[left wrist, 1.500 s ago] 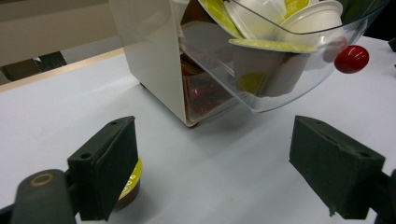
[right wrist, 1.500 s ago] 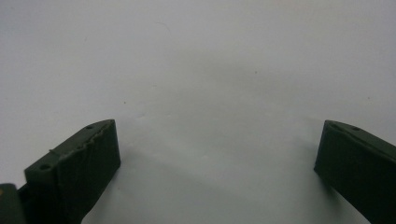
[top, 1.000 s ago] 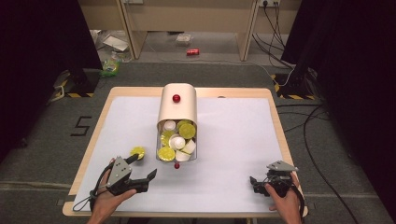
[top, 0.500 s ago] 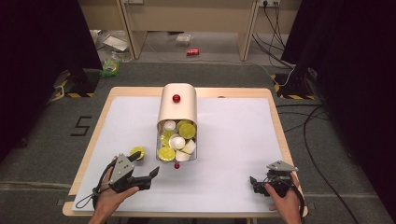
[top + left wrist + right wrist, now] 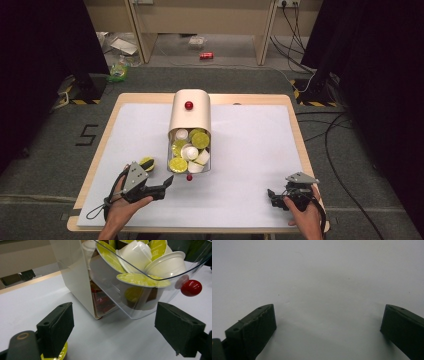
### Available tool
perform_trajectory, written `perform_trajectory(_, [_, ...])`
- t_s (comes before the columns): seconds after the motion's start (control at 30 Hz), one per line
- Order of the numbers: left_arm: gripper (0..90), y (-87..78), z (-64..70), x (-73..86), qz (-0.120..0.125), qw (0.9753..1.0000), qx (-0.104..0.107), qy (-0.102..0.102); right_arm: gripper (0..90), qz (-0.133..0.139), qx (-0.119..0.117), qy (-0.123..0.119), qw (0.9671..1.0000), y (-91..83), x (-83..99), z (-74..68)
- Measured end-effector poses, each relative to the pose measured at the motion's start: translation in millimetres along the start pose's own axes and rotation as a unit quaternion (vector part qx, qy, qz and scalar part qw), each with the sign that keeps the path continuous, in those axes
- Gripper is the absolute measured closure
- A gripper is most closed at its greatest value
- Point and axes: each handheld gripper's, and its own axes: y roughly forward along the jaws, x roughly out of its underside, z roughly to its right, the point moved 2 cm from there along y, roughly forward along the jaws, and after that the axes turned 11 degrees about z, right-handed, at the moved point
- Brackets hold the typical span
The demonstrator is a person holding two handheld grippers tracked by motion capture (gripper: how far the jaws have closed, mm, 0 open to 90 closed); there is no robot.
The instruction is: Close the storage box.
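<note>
At the left of the high view, a yellow-lidded coffee capsule [image 5: 147, 163] lies alone on the white bench [image 5: 250, 150], just beside the left tool [image 5: 159, 187], which a hand [image 5: 120, 210] holds low over the bench with its jaws spread apart and nothing between them. In the left gripper view that capsule [image 5: 55, 353] sits partly hidden behind the nearer jaw, and the jaws point toward the capsule dispenser [image 5: 75, 277]. The dispenser [image 5: 190, 117] is a cream box with a rounded top and a red knob [image 5: 188, 105], standing mid-bench; its clear drawer [image 5: 190, 155] is pulled out toward the person and carries a second red knob [image 5: 189, 177] at its front edge. The drawer [image 5: 150, 302] is heaped with capsules [image 5: 192, 147], some with yellow-green lids, some white, lying tilted against 1 another; the left gripper view also shows a darker capsule low behind the clear wall. Well apart at the right, the right tool [image 5: 274, 197] rests near the bench's front edge in the other hand [image 5: 302, 212], released, its 2 jaws wide over bare white surface [image 5: 324, 290].
</note>
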Motion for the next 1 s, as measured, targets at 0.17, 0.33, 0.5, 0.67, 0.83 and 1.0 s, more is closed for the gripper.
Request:
perform_trajectory(0.17, [14.6,3.2,1.5,-0.6,-0.001,1.0,-0.001,0.003,0.2,0.0,0.0,0.0,1.0,0.0,0.0,0.0])
perform_trajectory(0.33, [13.8,4.7,3.1,-1.8,-0.002,1.0,0.001,0.008,0.2,0.0,0.0,0.0,1.0,0.0,0.0,0.0])
perform_trajectory(0.5, [12.2,5.4,3.1,-2.5,-0.002,1.0,0.001,0.009,0.2,0.0,0.0,0.0,1.0,0.0,0.0,0.0])
perform_trajectory(0.67, [10.3,6.1,3.0,-3.5,-0.002,1.0,0.001,0.008,0.2,0.0,0.0,0.0,1.0,0.0,0.0,0.0])
perform_trajectory(0.83, [9.6,6.5,3.1,-4.1,-0.002,1.0,0.0,0.007,0.2,0.0,0.0,0.0,1.0,0.0,0.0,0.0])
perform_trajectory(1.0, [8.2,7.4,4.0,-5.1,0.0,1.0,0.0,0.005,0.2,0.0,0.0,0.0,1.0,0.0,0.0,0.0])
